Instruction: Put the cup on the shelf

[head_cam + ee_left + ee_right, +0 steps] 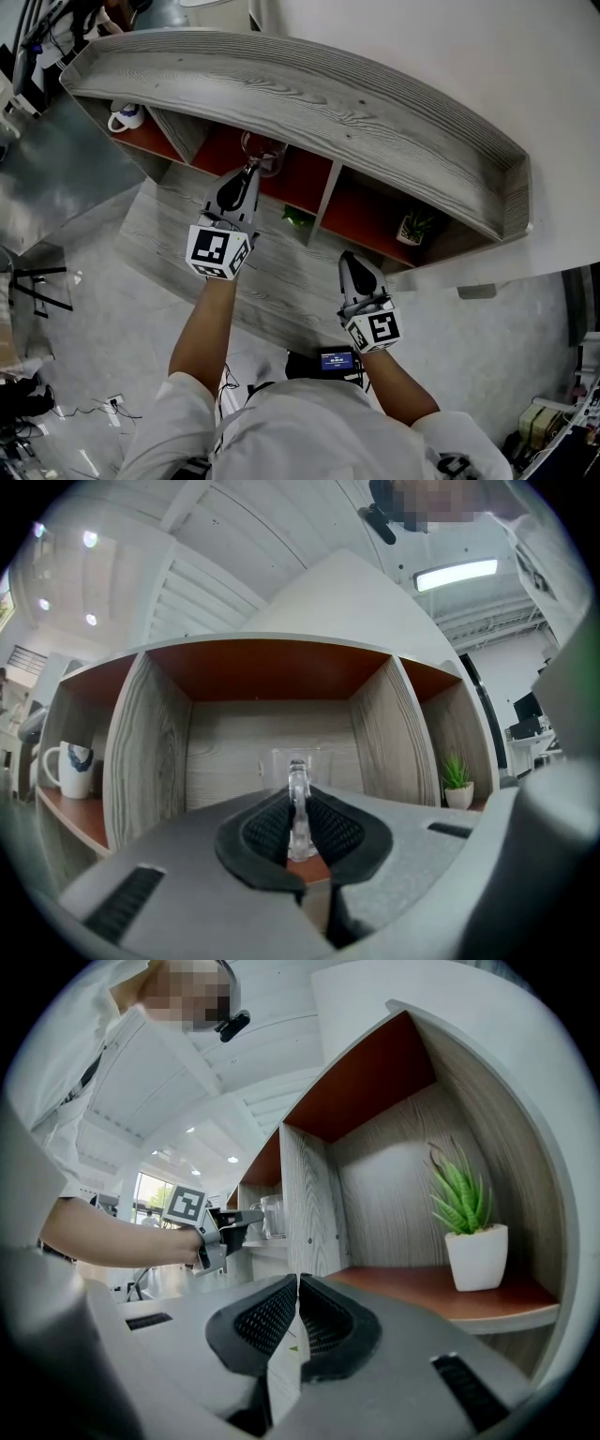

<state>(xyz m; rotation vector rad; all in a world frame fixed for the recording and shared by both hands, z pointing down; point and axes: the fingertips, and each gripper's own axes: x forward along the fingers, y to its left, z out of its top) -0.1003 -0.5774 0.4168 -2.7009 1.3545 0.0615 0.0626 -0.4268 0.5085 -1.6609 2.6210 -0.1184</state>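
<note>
A clear glass cup (263, 153) is at the mouth of the middle compartment of the grey wood shelf (309, 103). My left gripper (248, 171) is shut on its handle. In the left gripper view the handle (297, 803) stands upright between the black pads of the left gripper (298, 829), and the cup body (300, 763) is just beyond them. Whether the cup's base rests on the red board is hidden. My right gripper (349, 259) hangs lower and to the right, shut and empty. In its own view the right gripper (296, 1312) faces the right compartment, with the cup (272, 1216) to the left.
A small potted plant (413, 228) (469, 1232) stands in the right compartment. A white mug (124, 116) (70, 768) sits in the left one. A small green thing (298, 217) lies on the lower grey board under the divider. Upright dividers (145, 742) wall in the middle compartment.
</note>
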